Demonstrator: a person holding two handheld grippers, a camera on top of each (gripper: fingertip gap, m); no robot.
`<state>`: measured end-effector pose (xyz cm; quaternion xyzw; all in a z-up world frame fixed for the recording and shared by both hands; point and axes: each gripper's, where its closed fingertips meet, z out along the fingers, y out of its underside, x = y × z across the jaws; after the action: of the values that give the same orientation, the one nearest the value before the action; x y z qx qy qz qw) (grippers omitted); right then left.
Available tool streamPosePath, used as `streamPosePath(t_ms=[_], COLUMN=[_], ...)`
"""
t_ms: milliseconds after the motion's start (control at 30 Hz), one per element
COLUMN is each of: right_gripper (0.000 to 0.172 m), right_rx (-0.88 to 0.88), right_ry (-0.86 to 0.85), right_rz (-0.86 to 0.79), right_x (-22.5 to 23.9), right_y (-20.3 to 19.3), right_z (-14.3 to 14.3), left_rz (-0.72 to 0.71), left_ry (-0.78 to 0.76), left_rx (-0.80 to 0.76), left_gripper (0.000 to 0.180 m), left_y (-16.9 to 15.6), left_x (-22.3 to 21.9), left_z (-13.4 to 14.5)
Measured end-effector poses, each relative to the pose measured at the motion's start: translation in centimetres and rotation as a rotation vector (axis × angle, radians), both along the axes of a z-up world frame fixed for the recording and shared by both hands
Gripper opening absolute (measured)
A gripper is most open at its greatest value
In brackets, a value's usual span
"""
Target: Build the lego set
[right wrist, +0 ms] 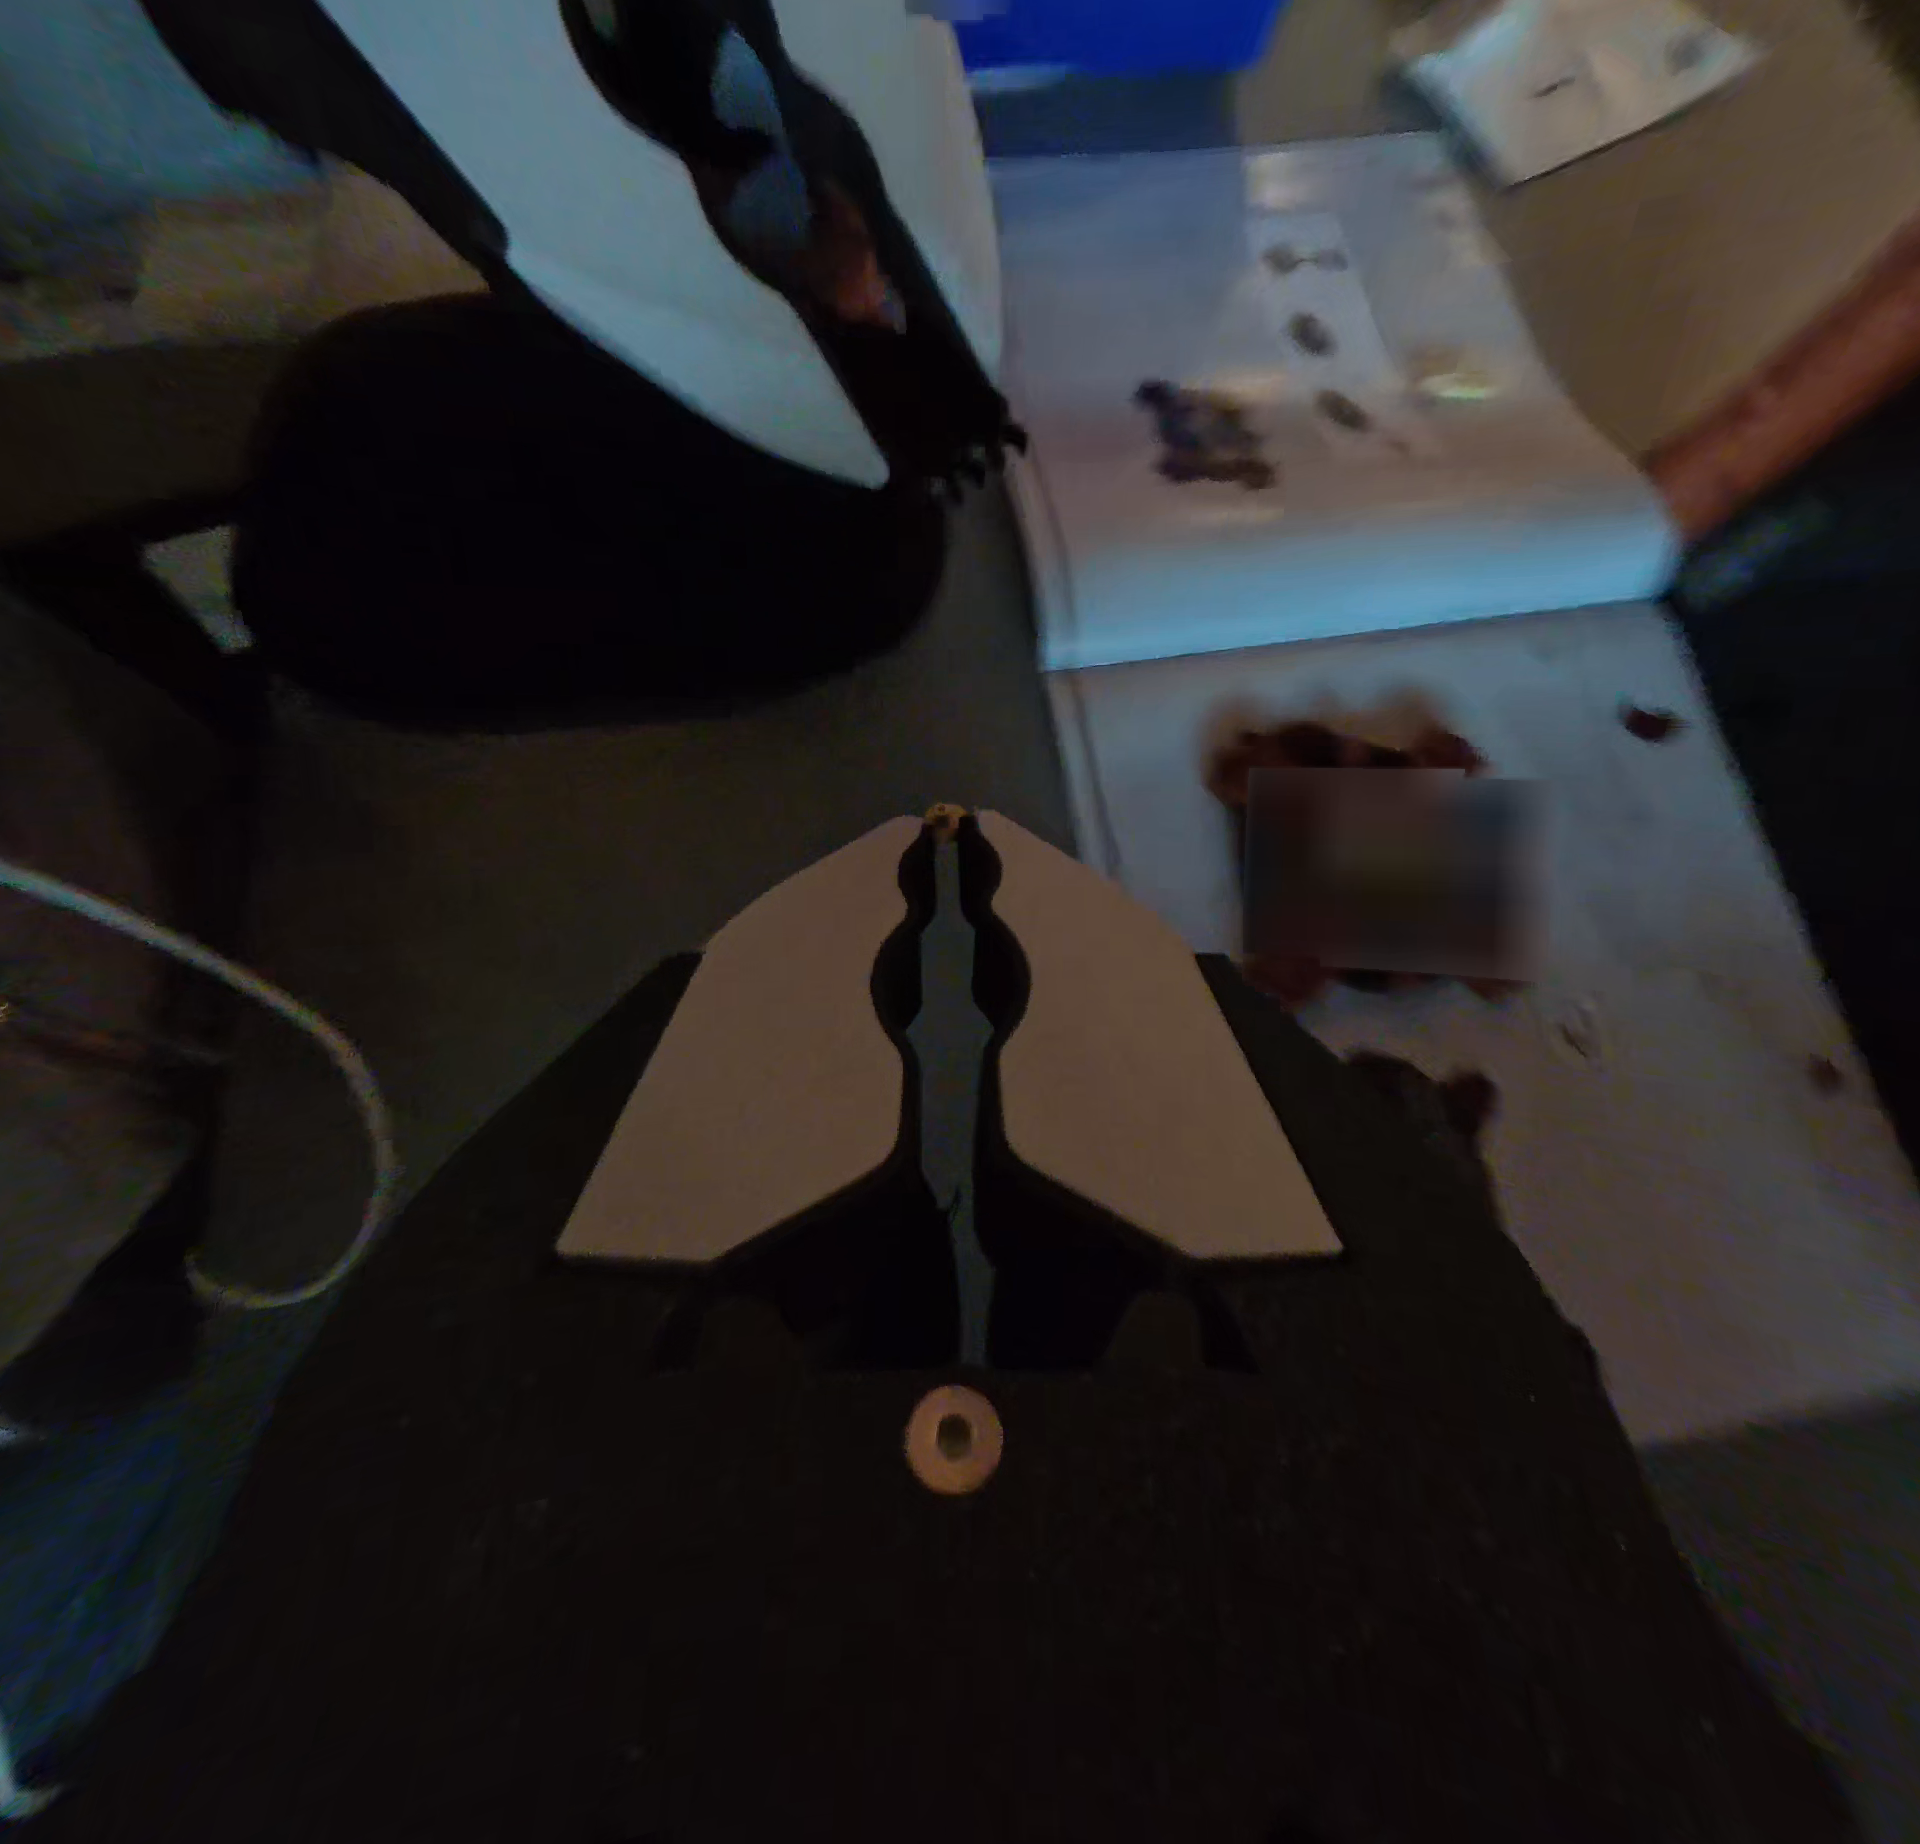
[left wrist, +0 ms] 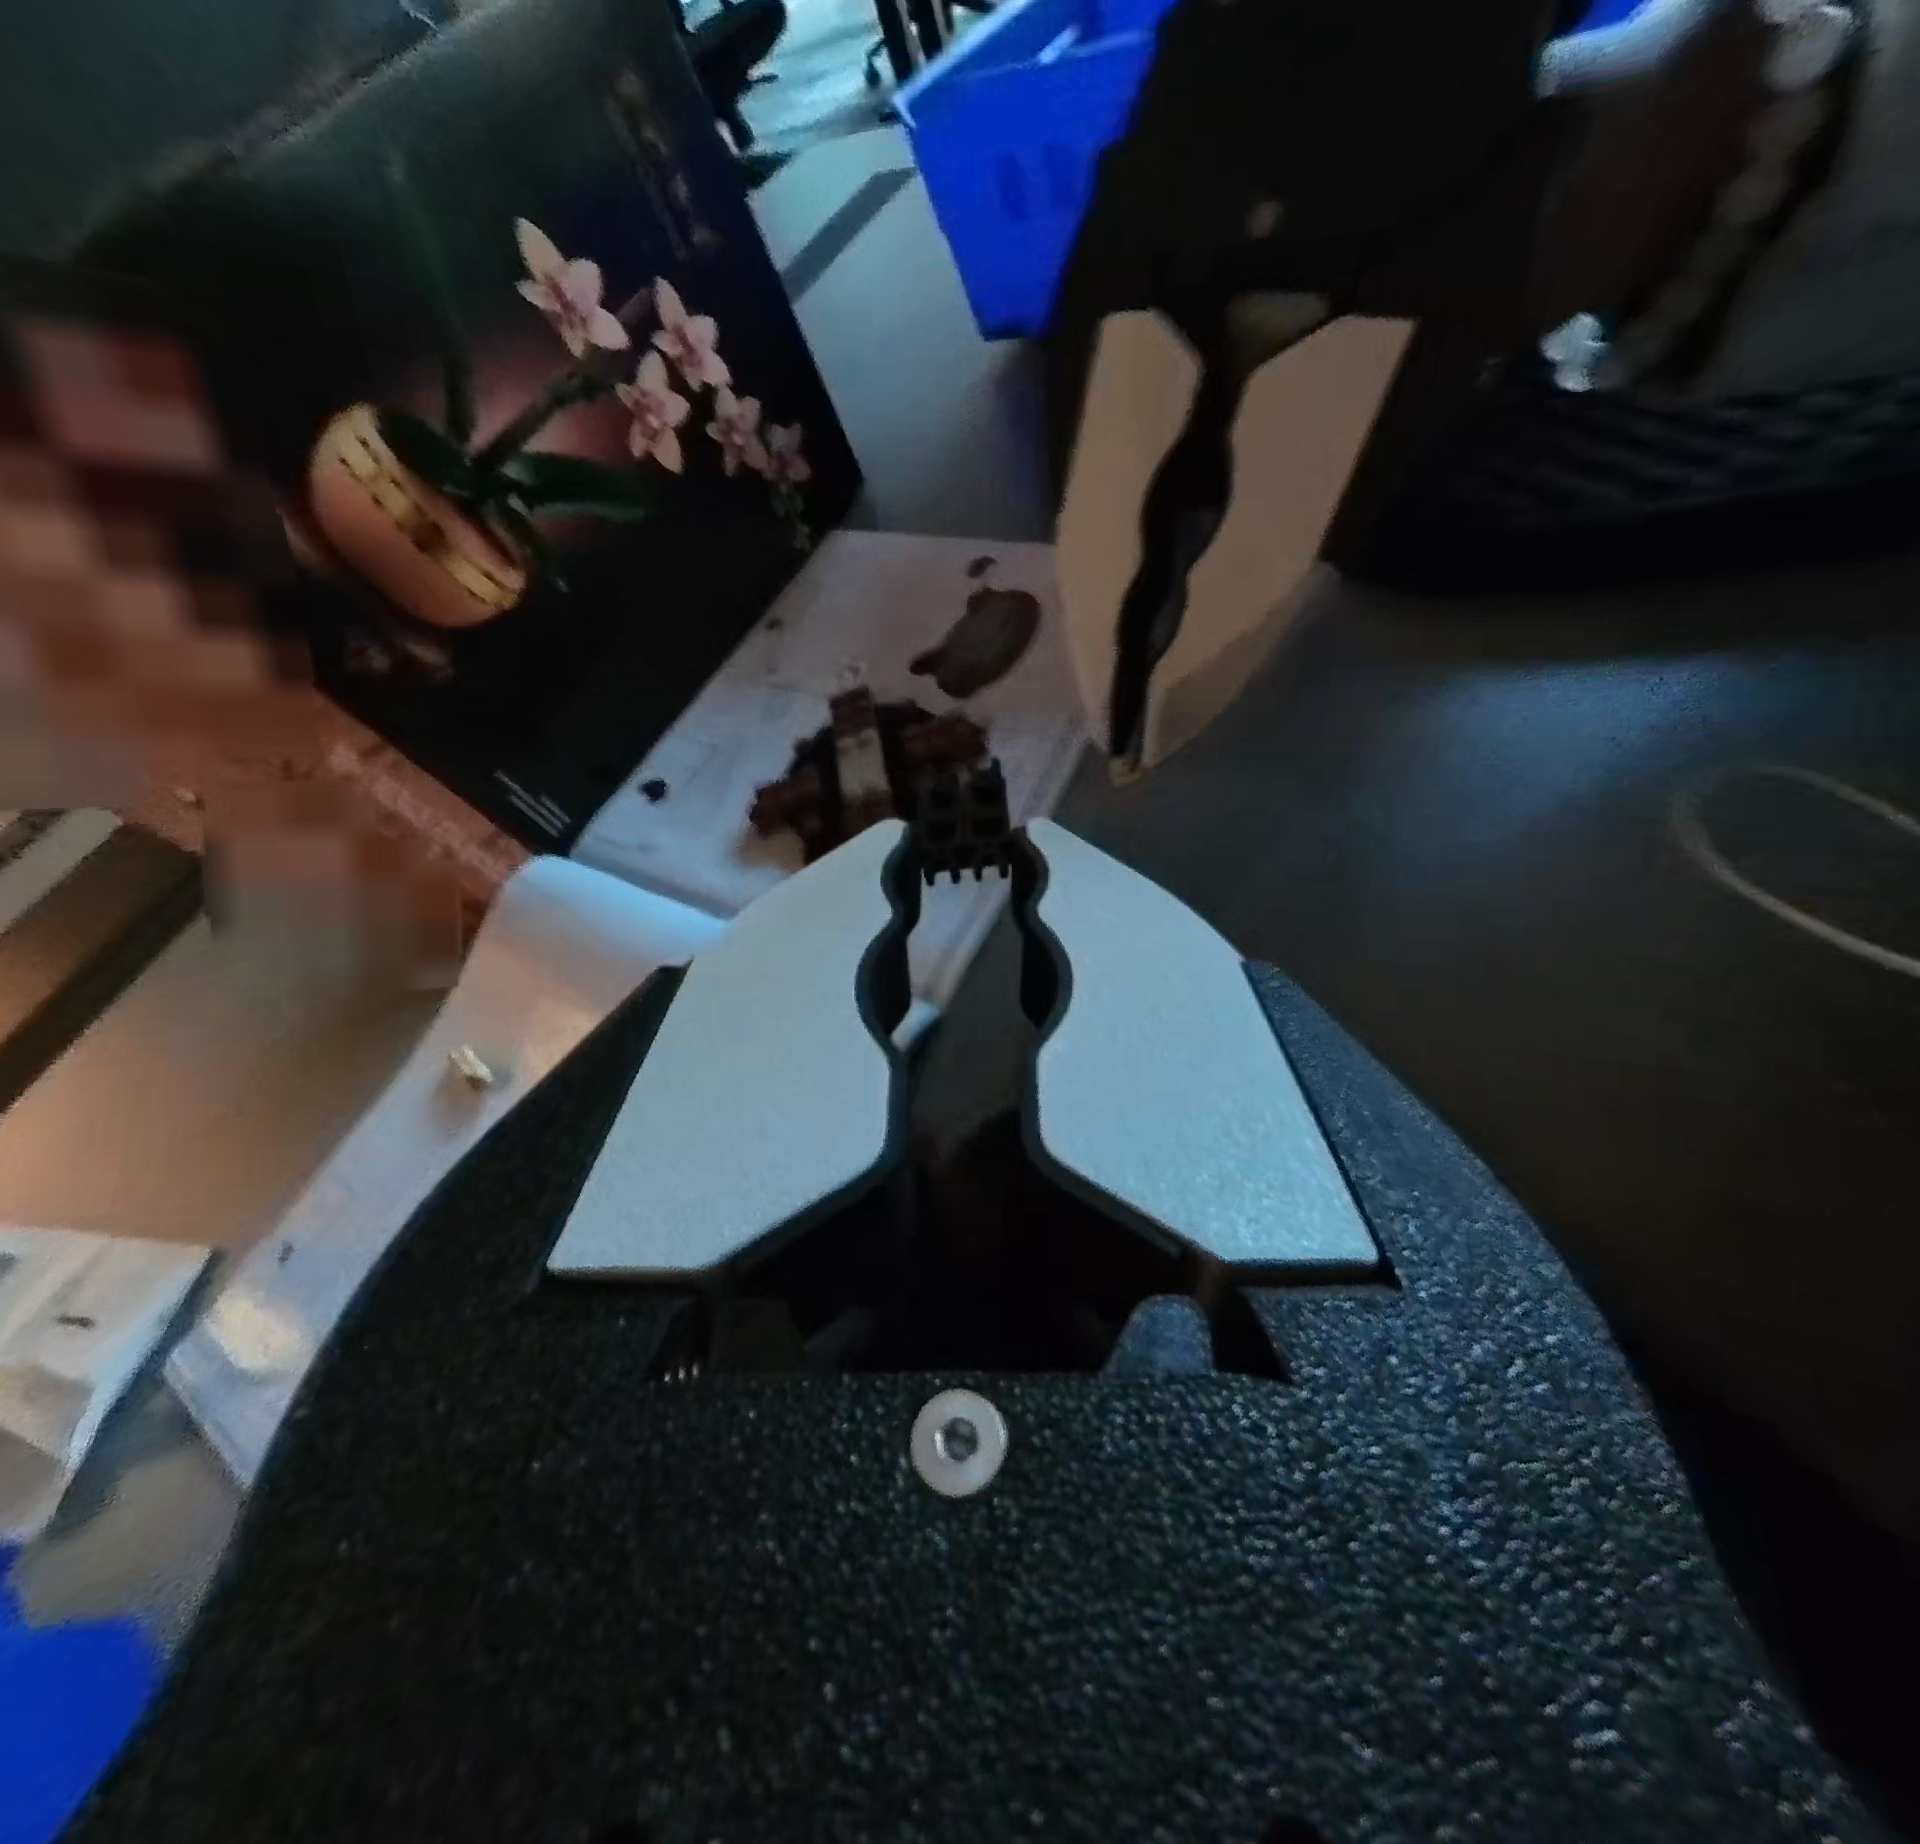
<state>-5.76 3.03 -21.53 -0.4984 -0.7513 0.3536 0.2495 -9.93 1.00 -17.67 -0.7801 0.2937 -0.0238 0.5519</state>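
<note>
Flower-printed box (left wrist: 540, 464); blue bin (left wrist: 1018, 163)

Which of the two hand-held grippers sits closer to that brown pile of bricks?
Left, probably. The left hand-held gripper, clamping a small black brick piece, points at the brown brick pile just ahead. The right hand-held gripper, pinching something tiny and yellowish, sits off the white sheet.
</note>
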Motion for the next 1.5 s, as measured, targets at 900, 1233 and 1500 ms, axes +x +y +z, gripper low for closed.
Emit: streamPosePath(t_ms=[900, 1233, 1500], right_gripper=[0.007, 0.003, 0.003], right_rx=[0.243, 0.155, 0.18], right_ry=[-0.043, -0.022, 0.054], right_rz=[0.124, 0.12, 0.137], right_x=[-4.2, -3.9, -3.4], right_y=[3.2, 3.0, 3.5], right_z=[-5.1, -4.7, -1.6], left_rz=[0.04, -0.009, -0.038], left_ry=[-0.435, -0.468, -0.451], left_rx=[0.046, 0.029, 0.004], left_gripper=[0.016, 0.016, 0.016], left_y=[0.9, 0.9, 1.2], left_x=[-2.6, -2.4, -3.0], left_z=[0.7, 0.7, 1.0])
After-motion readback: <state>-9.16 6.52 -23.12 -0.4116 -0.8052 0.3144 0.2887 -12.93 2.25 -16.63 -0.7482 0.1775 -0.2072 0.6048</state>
